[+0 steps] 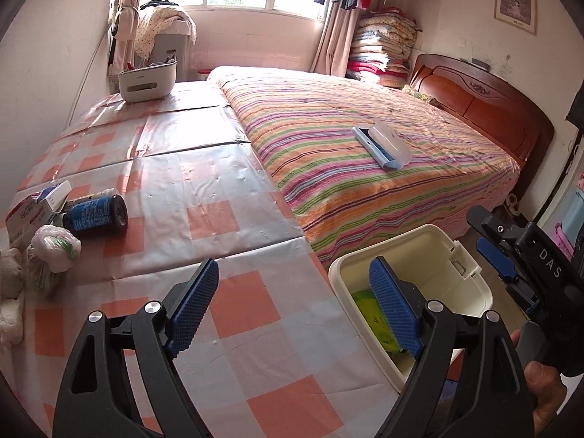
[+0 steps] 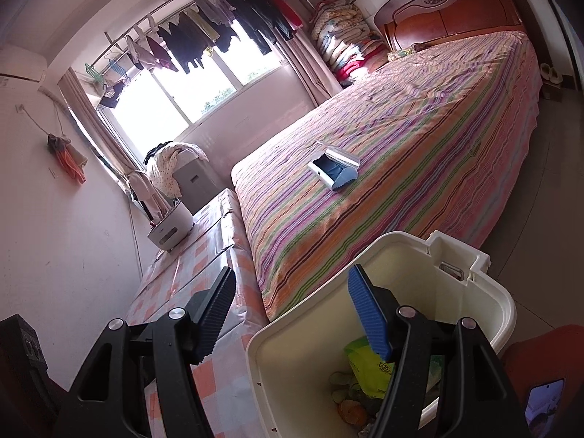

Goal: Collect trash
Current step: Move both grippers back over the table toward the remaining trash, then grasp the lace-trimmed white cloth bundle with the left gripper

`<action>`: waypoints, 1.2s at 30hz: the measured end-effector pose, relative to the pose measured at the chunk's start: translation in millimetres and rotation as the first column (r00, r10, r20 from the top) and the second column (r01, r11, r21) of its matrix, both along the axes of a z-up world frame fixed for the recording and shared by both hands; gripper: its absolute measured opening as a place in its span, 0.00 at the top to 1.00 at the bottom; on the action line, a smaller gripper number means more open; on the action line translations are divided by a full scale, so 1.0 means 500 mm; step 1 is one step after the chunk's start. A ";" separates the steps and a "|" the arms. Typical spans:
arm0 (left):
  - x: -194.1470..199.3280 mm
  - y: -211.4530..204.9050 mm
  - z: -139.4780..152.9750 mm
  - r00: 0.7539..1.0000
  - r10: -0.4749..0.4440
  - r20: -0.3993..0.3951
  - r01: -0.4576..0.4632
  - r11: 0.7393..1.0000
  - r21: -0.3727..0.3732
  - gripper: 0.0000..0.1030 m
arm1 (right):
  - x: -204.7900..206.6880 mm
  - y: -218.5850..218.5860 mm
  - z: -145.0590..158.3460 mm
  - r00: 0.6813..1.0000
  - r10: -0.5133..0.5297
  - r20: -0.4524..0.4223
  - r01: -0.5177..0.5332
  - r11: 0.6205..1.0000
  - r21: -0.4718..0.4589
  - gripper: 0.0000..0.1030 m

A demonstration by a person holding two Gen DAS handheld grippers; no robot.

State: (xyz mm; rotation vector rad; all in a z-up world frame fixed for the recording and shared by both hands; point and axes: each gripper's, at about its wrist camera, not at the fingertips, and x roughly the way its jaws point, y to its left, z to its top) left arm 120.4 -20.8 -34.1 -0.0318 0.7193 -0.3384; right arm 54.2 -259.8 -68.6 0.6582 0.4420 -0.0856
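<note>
Left to right I log: trash cluster with blue can [image 1: 95,214] at table's left edge; bare checked table [image 1: 204,197]; my left gripper [image 1: 295,303] spread, empty; cream bin [image 1: 430,252] off table's right edge; right gripper [image 2: 292,310] straddling its rim, jaws parted
</note>
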 end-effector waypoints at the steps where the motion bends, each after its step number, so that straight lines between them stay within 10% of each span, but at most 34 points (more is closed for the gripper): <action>1: 0.002 0.015 0.002 1.000 0.014 0.002 -0.014 1.000 0.001 0.19 | 0.003 0.009 -0.001 1.000 0.011 -0.006 -0.011 1.000 -0.007 0.39; 13: -0.026 0.247 0.031 0.972 0.232 0.040 -0.233 0.972 0.015 0.18 | 0.040 0.105 -0.016 0.990 0.131 -0.060 -0.134 0.990 -0.054 0.39; 21: -0.030 0.445 0.051 0.894 0.440 0.082 -0.446 0.893 0.069 0.18 | 0.056 0.184 -0.030 0.972 0.218 -0.093 -0.226 0.970 -0.088 0.39; 36: 0.036 0.572 -0.005 0.894 0.444 -0.055 -0.434 0.891 0.135 0.18 | 0.083 0.321 -0.050 0.905 0.397 -0.152 -0.417 0.899 -0.134 0.39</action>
